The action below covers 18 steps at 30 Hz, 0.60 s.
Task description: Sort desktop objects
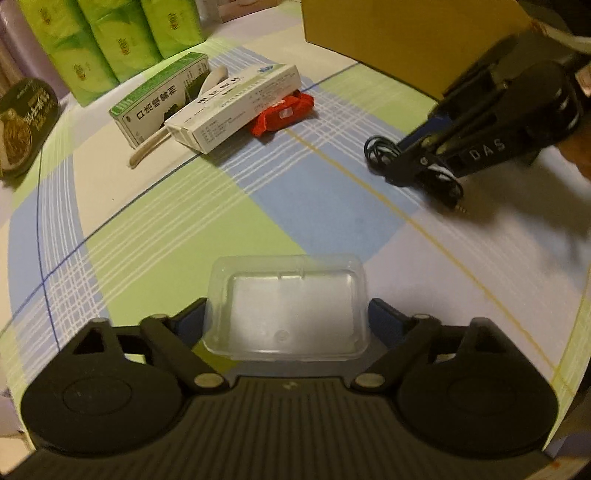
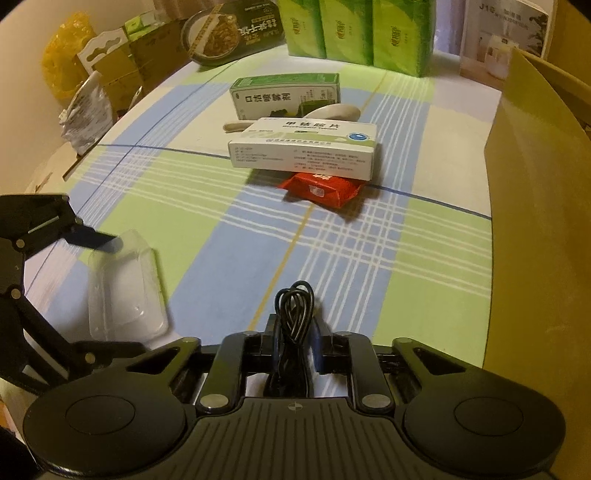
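A clear plastic tray (image 1: pixel 286 314) lies on the checked tablecloth (image 1: pixel 184 229) between the fingers of my left gripper (image 1: pixel 286 314), whose blue pads sit against its two sides. The right wrist view shows that tray (image 2: pixel 122 288) at the left, spanned end to end by the left gripper (image 2: pixel 118 295). My right gripper (image 2: pixel 295 325) is shut on a coiled black cable (image 2: pixel 295 306), held low over the cloth. From the left wrist view the right gripper (image 1: pixel 395 173) is at the right, with cable (image 1: pixel 380 151) loops hanging around its tips.
Farther back a white medicine box (image 2: pixel 306 147) rests on a red packet (image 2: pixel 321 190), beside a green box (image 2: pixel 284 92) and a cream spoon (image 2: pixel 340 110). An open cardboard box (image 2: pixel 535 221) stands at the right. Green tissue packs (image 2: pixel 354 29) and a noodle bowl (image 2: pixel 229 33) line the far edge.
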### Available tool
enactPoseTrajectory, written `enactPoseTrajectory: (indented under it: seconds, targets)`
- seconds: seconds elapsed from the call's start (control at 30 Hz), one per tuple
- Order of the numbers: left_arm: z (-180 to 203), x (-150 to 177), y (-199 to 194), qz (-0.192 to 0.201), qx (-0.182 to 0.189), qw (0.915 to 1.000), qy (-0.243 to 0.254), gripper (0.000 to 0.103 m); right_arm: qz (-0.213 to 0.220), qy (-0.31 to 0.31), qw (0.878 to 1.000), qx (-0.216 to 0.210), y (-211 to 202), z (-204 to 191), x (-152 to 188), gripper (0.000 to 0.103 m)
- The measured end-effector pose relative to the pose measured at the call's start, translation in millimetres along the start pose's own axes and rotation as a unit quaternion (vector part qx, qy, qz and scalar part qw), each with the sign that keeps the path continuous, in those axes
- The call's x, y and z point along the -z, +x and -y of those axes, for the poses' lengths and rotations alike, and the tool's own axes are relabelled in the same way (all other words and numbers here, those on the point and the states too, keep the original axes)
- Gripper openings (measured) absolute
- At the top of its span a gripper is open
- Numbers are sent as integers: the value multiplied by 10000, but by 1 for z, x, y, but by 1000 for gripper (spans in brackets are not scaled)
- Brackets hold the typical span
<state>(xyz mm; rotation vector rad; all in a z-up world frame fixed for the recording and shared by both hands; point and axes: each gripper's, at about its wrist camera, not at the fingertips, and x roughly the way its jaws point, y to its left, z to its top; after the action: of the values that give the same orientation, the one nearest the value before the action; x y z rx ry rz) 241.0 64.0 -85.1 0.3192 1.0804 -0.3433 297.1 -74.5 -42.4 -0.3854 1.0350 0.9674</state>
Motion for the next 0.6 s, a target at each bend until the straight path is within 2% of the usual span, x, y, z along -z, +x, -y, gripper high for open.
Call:
enactPoseTrajectory:
  seconds: [0.27,0.6]
  targets:
    - [7,-7,5,12,20,9999,111,85,35,65,10000,40,-2,5,-1,14]
    - [3,-11,10,9,74,9999,-149,85,52,-177,9997,178,0,-1,1,15]
